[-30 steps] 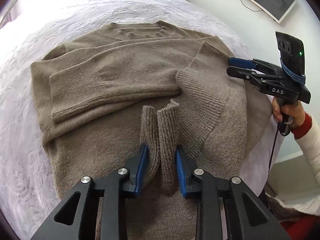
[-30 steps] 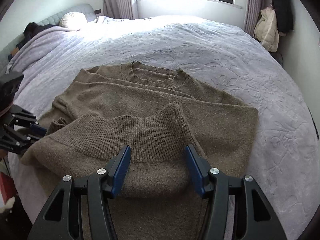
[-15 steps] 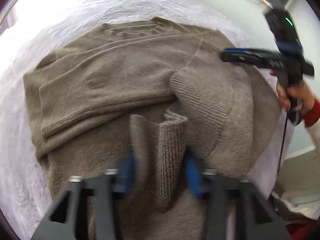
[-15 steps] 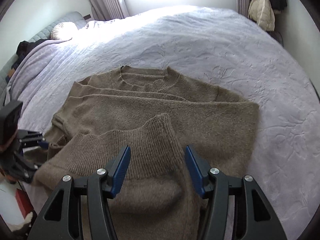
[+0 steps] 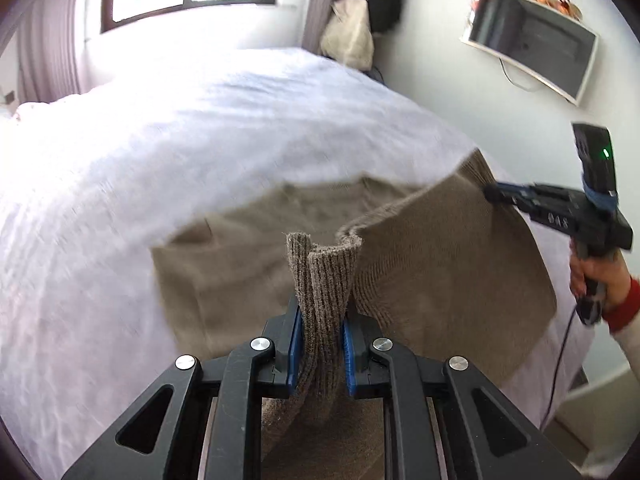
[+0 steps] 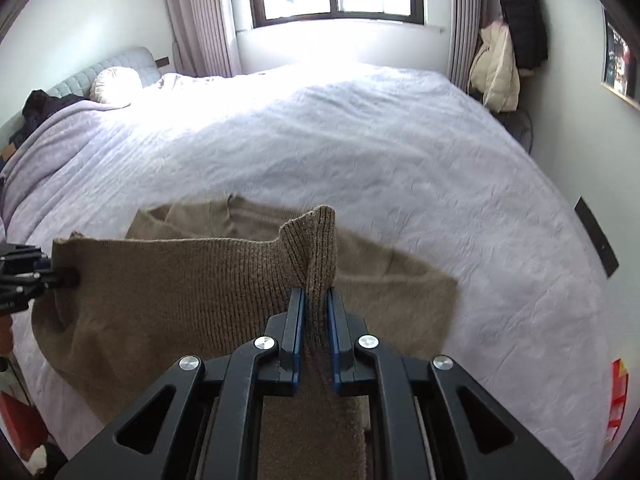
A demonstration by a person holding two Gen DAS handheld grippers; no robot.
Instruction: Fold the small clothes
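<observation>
fingers (image 5: pixel 295 332) of the left gripper (image 5: pixel 320 344) and of the right gripper (image 6: pixel 316 332) are each pinched tight on the ribbed hem of the brown sweater (image 6: pixel 180 280); hem lifted above the bed (image 6: pixel 400 160); fold seemingly midway; next, carry it evenly toward the collar.

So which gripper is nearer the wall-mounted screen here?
Right. The right gripper clamps the sweater hem directly below the wall-mounted screen; the left gripper holds the hem farther from that wall.
</observation>
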